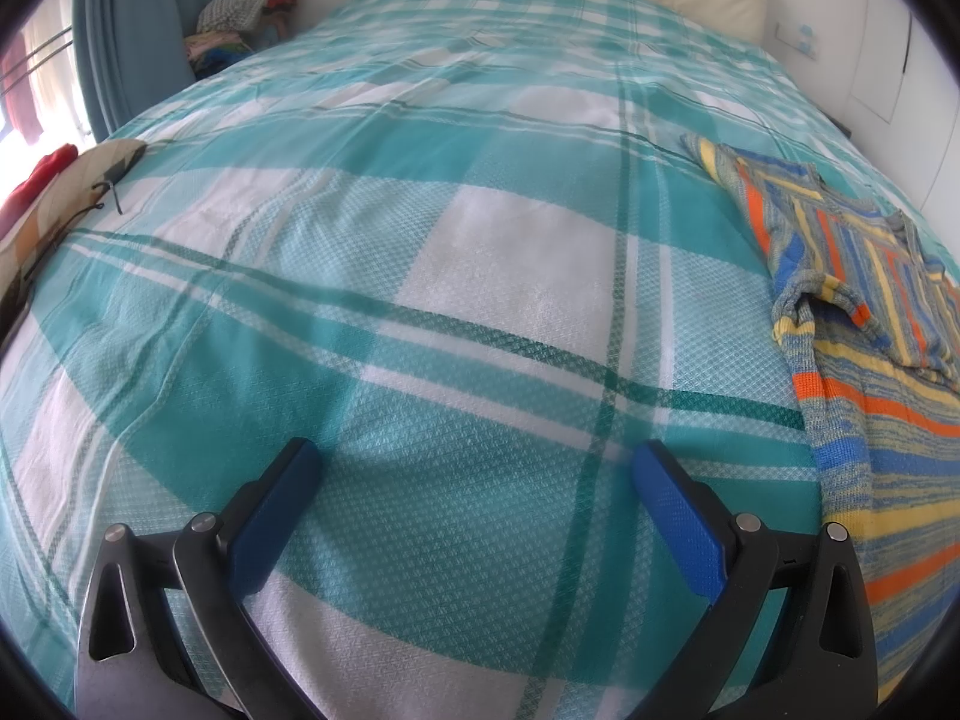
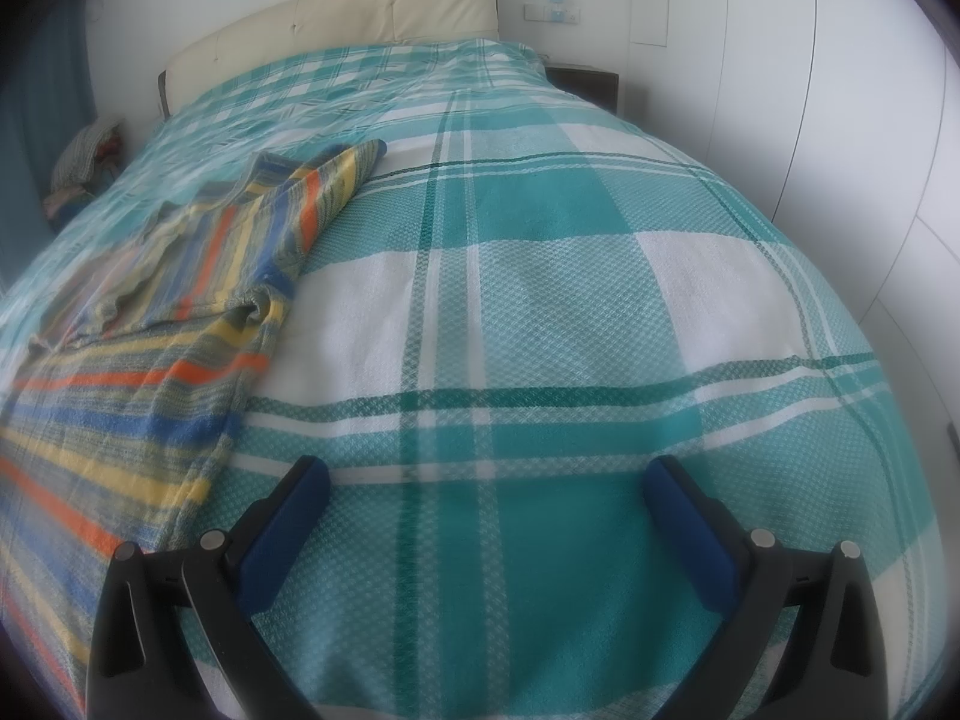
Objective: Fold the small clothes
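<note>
A small striped knit sweater (image 1: 864, 324) in blue, yellow, orange and grey lies spread on the teal and white checked bedspread (image 1: 450, 228). In the left wrist view it is at the right edge, with a sleeve folded over its body. In the right wrist view the sweater (image 2: 156, 324) lies at the left, one sleeve stretching toward the headboard. My left gripper (image 1: 477, 462) is open and empty above the bedspread, left of the sweater. My right gripper (image 2: 486, 477) is open and empty above the bedspread, right of the sweater.
A cream headboard (image 2: 360, 12) stands at the far end of the bed. A pile of clothes (image 1: 246, 12) sits by the blue curtain (image 1: 126, 30) at the far left. A patterned cushion and red cloth (image 1: 54, 180) lie at the left bed edge. White wardrobe doors (image 2: 810, 90) stand on the right.
</note>
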`<action>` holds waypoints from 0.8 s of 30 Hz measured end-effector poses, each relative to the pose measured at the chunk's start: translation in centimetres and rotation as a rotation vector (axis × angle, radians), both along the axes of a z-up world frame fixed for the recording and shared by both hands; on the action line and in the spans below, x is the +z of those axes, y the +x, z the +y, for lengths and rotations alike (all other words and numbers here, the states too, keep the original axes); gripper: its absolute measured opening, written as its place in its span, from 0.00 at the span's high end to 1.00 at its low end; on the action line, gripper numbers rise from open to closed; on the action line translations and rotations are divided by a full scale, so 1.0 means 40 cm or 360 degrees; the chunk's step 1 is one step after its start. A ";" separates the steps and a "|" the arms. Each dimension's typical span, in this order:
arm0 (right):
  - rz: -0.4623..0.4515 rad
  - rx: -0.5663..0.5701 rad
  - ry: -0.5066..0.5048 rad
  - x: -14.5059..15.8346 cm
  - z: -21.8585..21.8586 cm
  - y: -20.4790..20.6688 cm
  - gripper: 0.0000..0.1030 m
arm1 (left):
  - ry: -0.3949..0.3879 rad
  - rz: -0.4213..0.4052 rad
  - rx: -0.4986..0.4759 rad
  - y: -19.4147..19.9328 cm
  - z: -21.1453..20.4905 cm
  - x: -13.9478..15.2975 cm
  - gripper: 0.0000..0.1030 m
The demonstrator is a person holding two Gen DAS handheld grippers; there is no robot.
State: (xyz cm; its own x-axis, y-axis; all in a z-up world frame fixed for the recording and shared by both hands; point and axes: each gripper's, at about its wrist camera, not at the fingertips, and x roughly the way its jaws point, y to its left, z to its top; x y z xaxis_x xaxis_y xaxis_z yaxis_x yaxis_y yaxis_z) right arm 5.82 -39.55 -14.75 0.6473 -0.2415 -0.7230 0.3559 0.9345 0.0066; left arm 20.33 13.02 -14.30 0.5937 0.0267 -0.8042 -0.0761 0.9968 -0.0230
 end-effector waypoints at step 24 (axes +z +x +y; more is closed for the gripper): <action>0.0126 0.0147 0.0095 0.104 0.004 -0.052 0.01 | -0.0485 0.0116 -0.0295 -0.182 0.047 0.130 0.02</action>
State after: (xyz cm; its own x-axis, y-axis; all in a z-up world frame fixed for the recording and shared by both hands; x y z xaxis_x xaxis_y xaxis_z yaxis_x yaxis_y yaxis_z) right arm 3.74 -39.40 -10.58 0.6049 -0.1388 -0.7841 0.2701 0.9621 0.0381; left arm 13.06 14.88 -9.09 0.5068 -0.3236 -0.7990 0.0928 0.9420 -0.3226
